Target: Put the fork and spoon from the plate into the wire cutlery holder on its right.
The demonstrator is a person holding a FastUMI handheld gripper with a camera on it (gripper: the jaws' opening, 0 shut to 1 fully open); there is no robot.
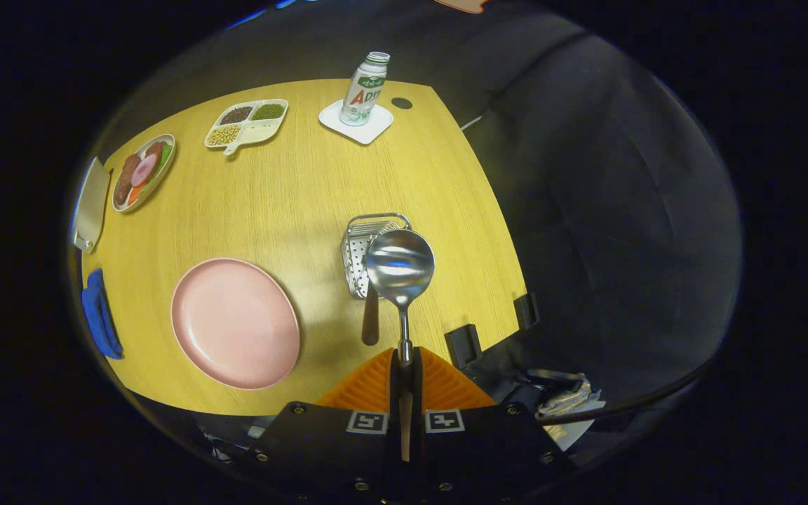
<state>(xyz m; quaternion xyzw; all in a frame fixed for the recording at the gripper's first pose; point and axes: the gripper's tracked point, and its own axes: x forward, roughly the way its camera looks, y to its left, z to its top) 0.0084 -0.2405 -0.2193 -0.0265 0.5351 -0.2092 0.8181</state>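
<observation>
Gripper point(405, 358): both fingers are pressed together on the spoon's handle, holding it upright ahead of them.
Spoon point(400, 266): its metal bowl stands above the fingertips, over the near side of the wire cutlery holder; whether it touches the holder cannot be told from this angle.
Wire cutlery holder point(365, 242): a metal basket on the table, right of the plate and near the table's right edge.
Fork point(370, 319): likely the dark-handled piece sticking out of the holder toward the fingers; its head is hidden behind the spoon, so this is not certain.
Plate point(234, 321): pink, bare, left of the fingers, close to the table's near edge.
Table point(292, 189): wooden; a wide bare stretch lies between the plate, the holder and the far things.
Far edge: a bottle point(365, 88) on a white coaster point(356, 120), a divided tray point(246, 123) of beans, an oval dish point(143, 172) of food.
Left edge: a grey flat piece point(90, 205) and a blue cloth point(99, 312).
Right near edge: two black clamps point(463, 344).
</observation>
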